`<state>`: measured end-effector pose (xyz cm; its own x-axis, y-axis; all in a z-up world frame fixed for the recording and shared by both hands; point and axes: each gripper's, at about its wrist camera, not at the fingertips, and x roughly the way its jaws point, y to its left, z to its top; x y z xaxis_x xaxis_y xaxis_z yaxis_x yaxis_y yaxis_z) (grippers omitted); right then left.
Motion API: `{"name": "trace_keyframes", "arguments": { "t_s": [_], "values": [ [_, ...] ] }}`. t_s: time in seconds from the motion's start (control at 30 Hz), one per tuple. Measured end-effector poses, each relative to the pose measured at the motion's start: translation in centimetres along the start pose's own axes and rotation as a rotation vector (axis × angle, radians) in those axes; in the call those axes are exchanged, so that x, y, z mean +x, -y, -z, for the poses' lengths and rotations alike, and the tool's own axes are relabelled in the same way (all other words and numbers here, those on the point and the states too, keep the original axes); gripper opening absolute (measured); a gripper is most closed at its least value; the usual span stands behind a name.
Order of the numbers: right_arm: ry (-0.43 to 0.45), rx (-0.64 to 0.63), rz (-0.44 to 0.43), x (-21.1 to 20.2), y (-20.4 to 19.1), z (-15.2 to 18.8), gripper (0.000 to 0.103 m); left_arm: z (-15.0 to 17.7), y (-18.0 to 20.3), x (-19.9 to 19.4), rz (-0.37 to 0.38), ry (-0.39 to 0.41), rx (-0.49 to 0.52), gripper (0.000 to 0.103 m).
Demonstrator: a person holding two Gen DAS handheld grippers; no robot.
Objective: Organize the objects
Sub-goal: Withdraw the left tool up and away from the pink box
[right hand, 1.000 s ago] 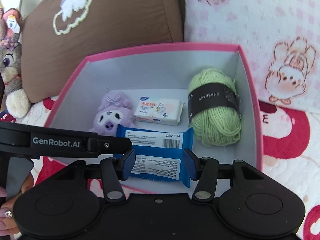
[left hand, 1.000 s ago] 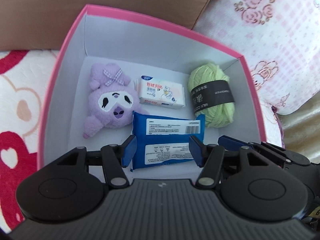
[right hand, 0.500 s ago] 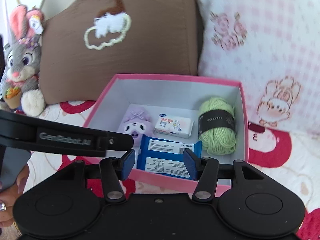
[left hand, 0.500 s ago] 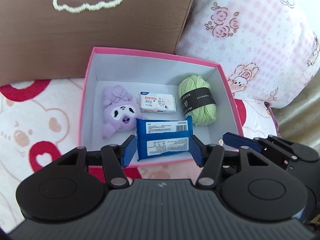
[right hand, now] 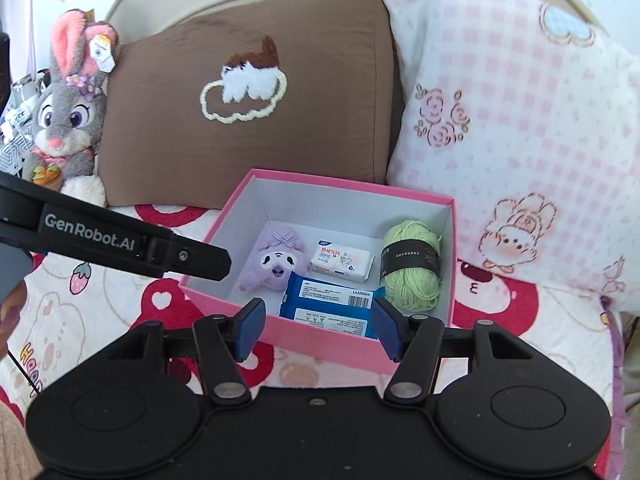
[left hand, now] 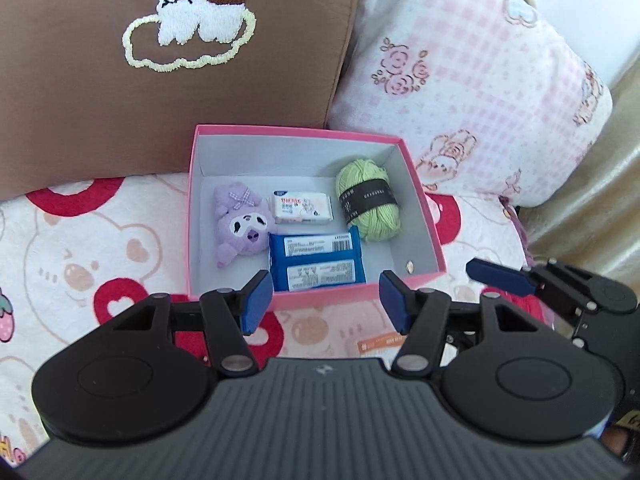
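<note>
A pink box [left hand: 420, 200], open-topped, rectangular and white inside, is shown resting on a plush blanket [left hand: 80, 248] printed with bears and red hearts, near a brown cushion [left hand: 168, 80] embroidered with a cloud outline and a pink checked pillow [left hand: 460, 80]. Four items are seen on the box floor. A ball of light green yarn [left hand: 370, 204], banded in black paper, is placed at the far right. A soft purple plush toy [left hand: 240, 228] with a checked bow is laid at the left. A glossy blue packet [left hand: 316, 264] with white labels lies flat against the near wall, and a smaller white tissue pack [left hand: 303, 208] is set beyond it, between toy and yarn.

The left gripper [left hand: 326, 300] is held before the box, its blue-padded jaws spread and nothing between them. The right gripper [right hand: 318, 328] is likewise empty; its jaws have just been opening. A grey rabbit toy [right hand: 68, 112] is propped at the far left.
</note>
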<state>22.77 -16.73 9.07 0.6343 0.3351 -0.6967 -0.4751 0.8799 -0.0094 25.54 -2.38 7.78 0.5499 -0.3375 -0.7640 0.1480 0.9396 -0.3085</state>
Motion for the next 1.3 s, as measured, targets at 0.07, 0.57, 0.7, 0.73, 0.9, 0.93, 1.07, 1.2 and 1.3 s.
{"name": "trace_keyframes", "arguments": {
  "t_s": [0.07,0.57,0.7,0.73,0.9,0.93,1.07,1.2,1.3],
  "values": [
    [0.001,-0.014,0.018,-0.7,-0.4,0.2,0.065,0.3,0.0,-0.6,0.029,-0.031,-0.010,0.059],
    [0.061,-0.033,0.002,-4.9,-1.6,3.6,0.088,3.7,0.1,-4.2,0.073,-0.060,0.026,0.070],
    [0.083,-0.079,-0.015,-5.8,-1.9,4.6,0.088,4.3,-0.6,-4.2,0.112,-0.069,0.008,0.076],
    [0.112,-0.096,-0.011,-6.2,-2.1,4.9,0.089,4.5,-0.7,-4.3,0.116,-0.070,0.007,0.078],
    [0.197,-0.090,-0.001,-7.7,-2.5,5.9,0.097,5.3,-1.2,-4.2,0.143,-0.069,-0.010,0.085],
    [0.199,-0.088,0.001,-7.8,-2.4,6.0,0.097,5.5,-1.2,-4.2,0.144,-0.068,-0.014,0.086],
    [0.182,-0.045,0.000,-7.7,-2.1,6.8,0.097,6.8,-1.3,-3.7,0.134,-0.080,-0.035,0.088],
    [0.202,-0.078,0.008,-7.6,-2.4,8.1,0.097,8.1,-1.3,-2.9,0.140,-0.114,-0.044,0.088],
    [0.232,-0.142,0.025,-7.0,-3.0,9.3,0.097,8.8,-1.2,-2.5,0.131,-0.114,-0.038,0.089]
  ]
}}
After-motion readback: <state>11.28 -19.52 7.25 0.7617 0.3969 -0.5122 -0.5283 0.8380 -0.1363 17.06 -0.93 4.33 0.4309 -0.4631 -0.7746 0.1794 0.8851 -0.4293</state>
